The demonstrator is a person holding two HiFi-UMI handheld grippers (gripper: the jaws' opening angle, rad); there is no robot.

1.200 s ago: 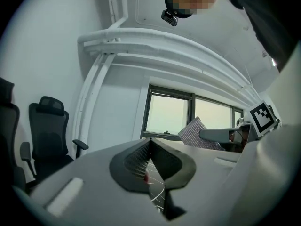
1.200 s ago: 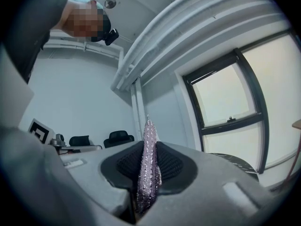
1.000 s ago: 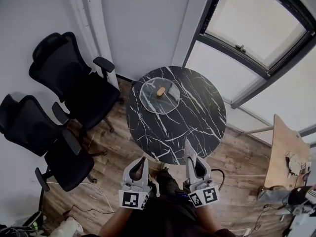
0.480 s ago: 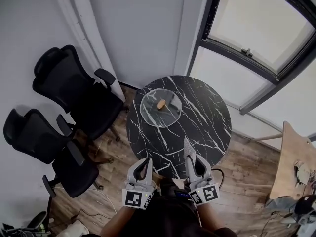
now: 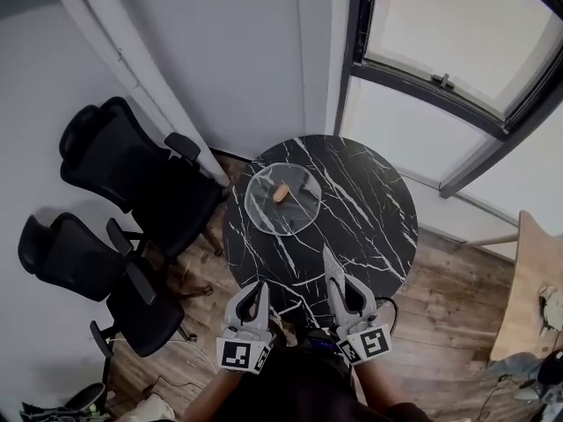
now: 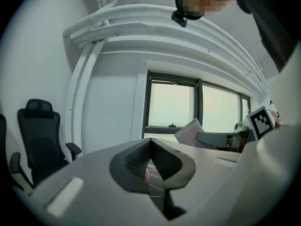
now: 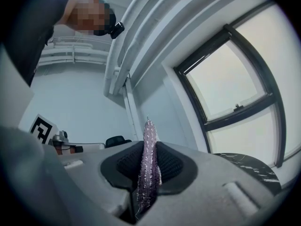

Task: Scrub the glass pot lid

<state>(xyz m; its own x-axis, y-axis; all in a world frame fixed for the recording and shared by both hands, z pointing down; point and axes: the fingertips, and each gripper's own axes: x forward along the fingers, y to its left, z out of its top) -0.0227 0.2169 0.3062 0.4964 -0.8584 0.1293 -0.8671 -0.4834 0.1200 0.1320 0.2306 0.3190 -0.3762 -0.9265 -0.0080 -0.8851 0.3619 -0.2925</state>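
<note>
Glass lid (image 5: 266, 211) lies flat on round worktop (image 5: 361, 227), near its far-left edge, tan knob (image 5: 282, 192) up. Probably stiff, slippery, breakable; knob looks best hold. Left tool (image 5: 255, 290) clenched, empty. Right tool (image 5: 343, 293) grasps purple scrub pad (image 7: 148, 164). Both well apart from lid.

The round black marble table (image 5: 361, 227) and the clear glass pot lid with a wooden knob (image 5: 264, 211) have dropped lower in the head view. The table's near rim is now closer to the grey left gripper (image 5: 260, 287) and to the right gripper (image 5: 341, 287) with its purple scrubbing pad (image 5: 331, 266). The pale wooden desk (image 5: 537, 280) has slid towards the right edge.
</note>
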